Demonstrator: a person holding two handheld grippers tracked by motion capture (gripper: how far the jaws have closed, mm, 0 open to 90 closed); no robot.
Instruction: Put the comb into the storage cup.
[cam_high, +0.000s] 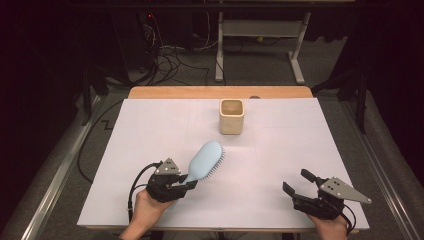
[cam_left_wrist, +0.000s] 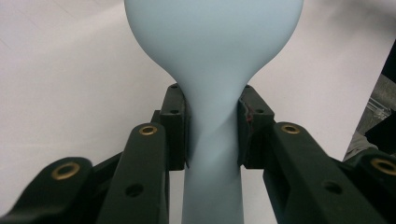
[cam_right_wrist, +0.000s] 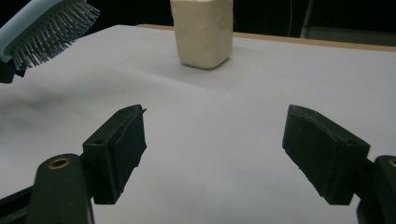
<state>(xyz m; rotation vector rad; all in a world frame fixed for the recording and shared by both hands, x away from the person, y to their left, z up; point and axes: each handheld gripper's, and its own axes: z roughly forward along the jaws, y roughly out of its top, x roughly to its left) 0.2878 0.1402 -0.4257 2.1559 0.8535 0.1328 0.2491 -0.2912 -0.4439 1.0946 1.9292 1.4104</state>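
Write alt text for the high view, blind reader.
Seen from above, the left gripper holds a light blue hairbrush by its handle, head angled toward a cream square cup standing farther back on the white table. The right gripper sits near the front right, its fingers open around nothing.

Smooth plastic, matt surfaces

I see a pale-blue, satin-smooth plastic hairbrush (cam_high: 205, 162), a matt cream square cup (cam_high: 231, 116), and a matt white-covered wooden bench (cam_high: 300, 150).
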